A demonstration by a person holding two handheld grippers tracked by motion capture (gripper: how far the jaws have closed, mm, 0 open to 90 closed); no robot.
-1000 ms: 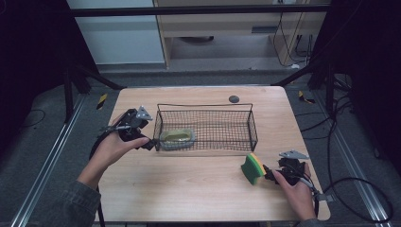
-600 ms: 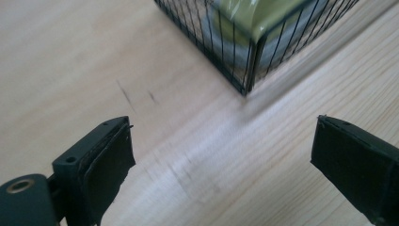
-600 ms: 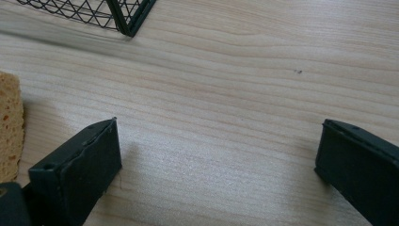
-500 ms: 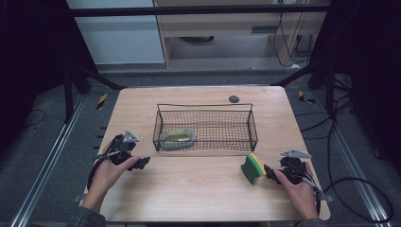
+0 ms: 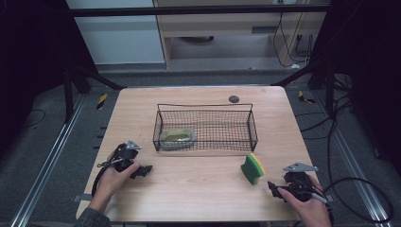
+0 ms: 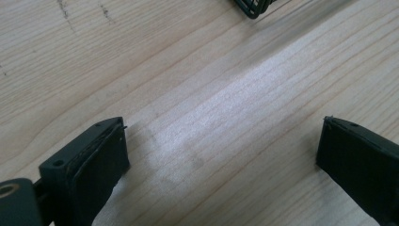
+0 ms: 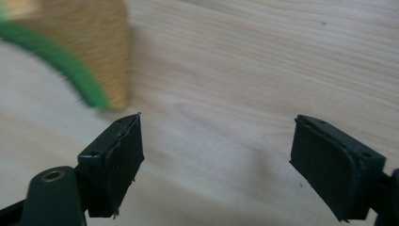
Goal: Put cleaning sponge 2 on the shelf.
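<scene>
Both hands have drawn back: right tool (image 5: 273,188) gapes empty near the sponge (image 5: 253,168), left tool (image 5: 143,170) likewise wide, empty.

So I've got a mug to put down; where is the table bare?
Bare wood lies between the left gripper and the sponge, in front of the wire basket. The far strip behind the basket is narrower, with a small dark disc.

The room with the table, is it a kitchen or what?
Probably a lab or workshop for recording, not a kitchen: a bare wooden table inside a dark metal frame, loose cables on the floor, and a handheld claw in each hand.
</scene>
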